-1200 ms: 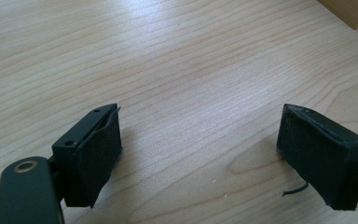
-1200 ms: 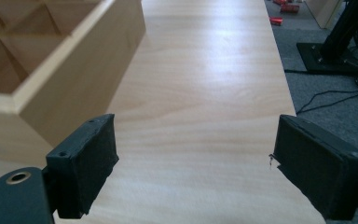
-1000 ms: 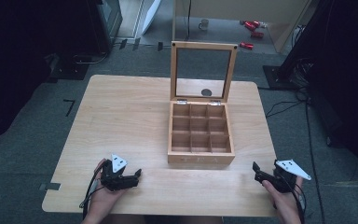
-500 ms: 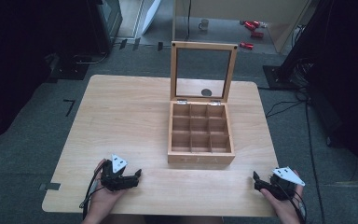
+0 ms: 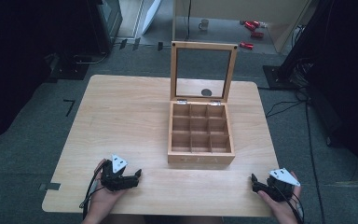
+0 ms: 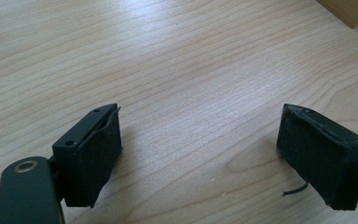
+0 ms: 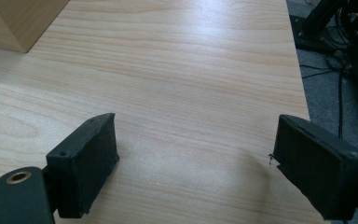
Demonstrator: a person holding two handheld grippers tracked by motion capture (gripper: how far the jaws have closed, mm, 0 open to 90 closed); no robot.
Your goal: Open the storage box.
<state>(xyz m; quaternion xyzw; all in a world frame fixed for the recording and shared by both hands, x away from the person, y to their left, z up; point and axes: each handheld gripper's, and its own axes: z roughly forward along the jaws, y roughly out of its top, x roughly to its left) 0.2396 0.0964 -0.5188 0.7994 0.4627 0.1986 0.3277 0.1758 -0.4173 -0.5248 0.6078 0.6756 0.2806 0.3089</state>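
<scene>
At the table's near edge, left gripper (image 5: 137,175) at 7 o'clock and right gripper (image 5: 254,179) at 5, both resting, jaws wide, empty; looks like a parked start pose. Wooden tea box (image 5: 199,135) sits centre, 12 o'clock, lid up, compartments empty, ready for access.

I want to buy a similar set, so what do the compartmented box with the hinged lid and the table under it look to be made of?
The light wooden nine-compartment box looks like pale wood with a matt finish and visible grain; its upright framed lid holds a see-through pane, glass or clear plastic. The pale wood-grain table shows printed-looking grain with a soft sheen, possibly laminate.
</scene>
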